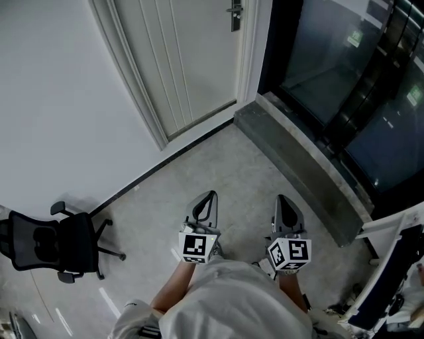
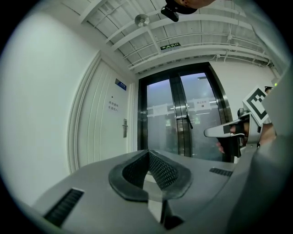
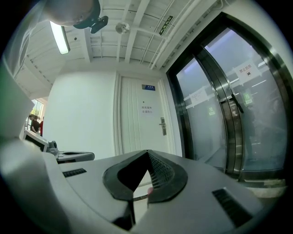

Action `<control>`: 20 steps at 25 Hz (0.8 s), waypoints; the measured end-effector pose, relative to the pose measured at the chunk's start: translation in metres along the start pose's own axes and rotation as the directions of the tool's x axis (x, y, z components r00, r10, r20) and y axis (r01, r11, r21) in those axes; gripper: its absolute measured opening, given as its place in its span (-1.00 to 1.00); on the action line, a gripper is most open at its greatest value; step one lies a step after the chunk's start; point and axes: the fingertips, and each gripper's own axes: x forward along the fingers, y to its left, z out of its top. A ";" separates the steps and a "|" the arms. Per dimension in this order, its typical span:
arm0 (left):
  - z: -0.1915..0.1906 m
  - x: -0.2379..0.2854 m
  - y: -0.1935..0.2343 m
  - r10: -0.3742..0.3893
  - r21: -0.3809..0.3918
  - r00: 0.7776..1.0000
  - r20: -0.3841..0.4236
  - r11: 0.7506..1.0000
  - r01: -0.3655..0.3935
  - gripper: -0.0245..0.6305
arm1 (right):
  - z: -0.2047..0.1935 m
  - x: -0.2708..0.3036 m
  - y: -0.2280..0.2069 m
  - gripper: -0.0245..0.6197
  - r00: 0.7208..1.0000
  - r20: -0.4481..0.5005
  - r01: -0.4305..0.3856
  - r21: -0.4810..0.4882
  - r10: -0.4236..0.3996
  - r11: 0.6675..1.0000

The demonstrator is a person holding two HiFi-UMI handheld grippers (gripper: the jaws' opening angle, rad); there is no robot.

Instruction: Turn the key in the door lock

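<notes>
Door lock stands well ahead of my left gripper and right gripper, both closed empty, neither clearly nearer.

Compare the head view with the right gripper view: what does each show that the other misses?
Only the head view: the black office chair by the left wall, and the grey step under the glass doors. Only the right gripper view: the ceiling light, and the small blue sign high on the white door. Both: the white door, its lock plate, the glass doors, and the left gripper and right gripper, both shut and well short of the door.
</notes>
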 end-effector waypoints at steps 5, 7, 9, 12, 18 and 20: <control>0.000 0.026 0.023 -0.027 0.007 1.000 0.001 1.000 0.027 -0.90 | 0.000 0.037 0.012 -0.95 1.000 0.006 0.004 -0.006 -0.004 1.000; -0.002 0.035 0.033 -0.035 0.013 0.999 -0.002 0.999 0.035 -0.90 | 0.000 0.049 0.015 -0.95 1.000 0.009 0.009 -0.011 -0.009 1.000; -0.002 0.043 0.043 -0.035 0.019 0.999 -0.006 0.999 0.035 -0.90 | -0.003 0.059 0.016 -0.95 1.000 0.003 0.016 -0.007 -0.016 1.000; -0.001 0.052 0.053 -0.032 0.026 0.999 -0.012 0.999 0.032 -0.90 | -0.007 0.068 0.014 -0.95 1.000 -0.012 0.025 0.003 -0.025 1.000; -0.006 0.071 0.070 -0.012 0.020 0.999 -0.032 1.000 0.013 -0.90 | -0.010 0.094 0.008 -0.95 0.999 -0.024 0.028 0.010 -0.028 1.000; -0.008 0.077 0.073 -0.005 0.020 0.999 -0.038 1.000 0.006 -0.90 | -0.012 0.103 0.004 -0.95 0.999 -0.028 0.026 0.009 -0.026 1.000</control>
